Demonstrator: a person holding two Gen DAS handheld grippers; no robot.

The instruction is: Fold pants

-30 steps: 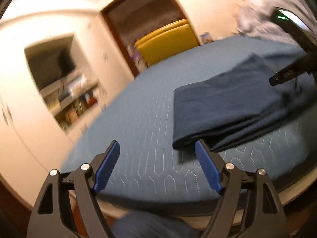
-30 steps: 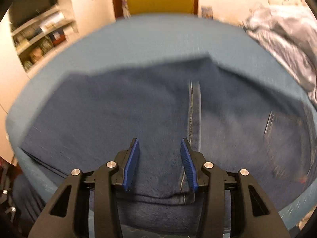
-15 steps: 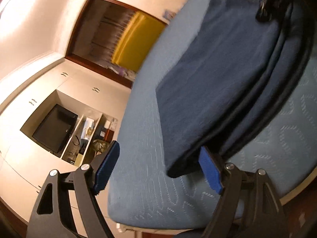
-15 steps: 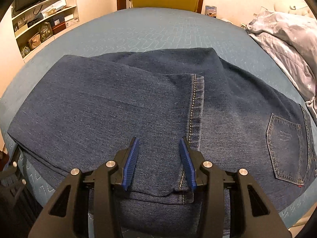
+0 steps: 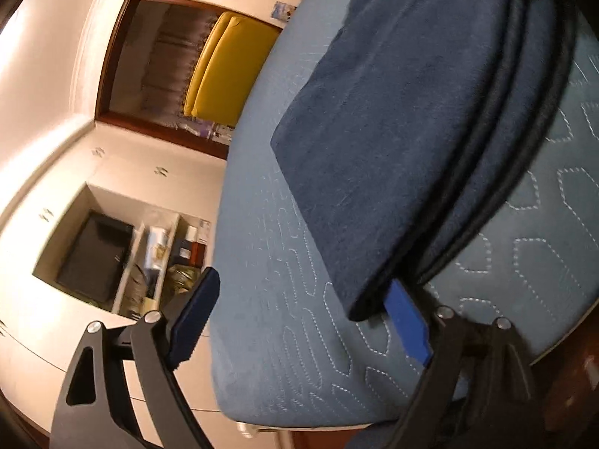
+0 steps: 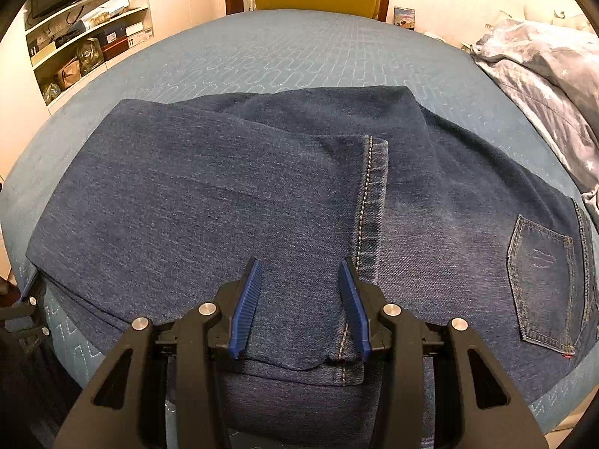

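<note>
**A:** So, left wrist view first. The left tongs [image 5: 299, 321] sit at the bottom of the frame with jaws spread wide, gripping nothing. The whole view is rolled over, so the bed [image 5: 262, 262] runs up the middle and the jeans [image 5: 404, 131] fill the upper right. One blue pad sits right at the corner of the folded stack, low and right of centre. I can't tell whether it's touching the fabric or just beside it.

**B:** Why come in tilted like that?

**A:** My guess is it's lining one pad up under the fold edge so it can pinch all the layers at once. You can see the layers as dark lines along the right side of the stack. The yellow chair [image 5: 228, 71] and the shelves [image 5: 157, 250] at left are just background.

**B:** And the other camera?

**A:** In the right wrist view the jeans [image 6: 209, 202] lie flat across the middle of the bed [image 6: 284, 56], leg folded over so the stitched hem [image 6: 370, 205] runs down the centre and the back pocket [image 6: 543, 280] sits lower right. The right tongs [image 6: 301, 307] are at the bottom centre, partly spread, pads either side of the near edge by the hem, not clamped on it.

**B:** So both poised for the next fold?

**A:** Looks like it. The crumpled duvet [image 6: 543, 75] at upper right is well clear.
</note>
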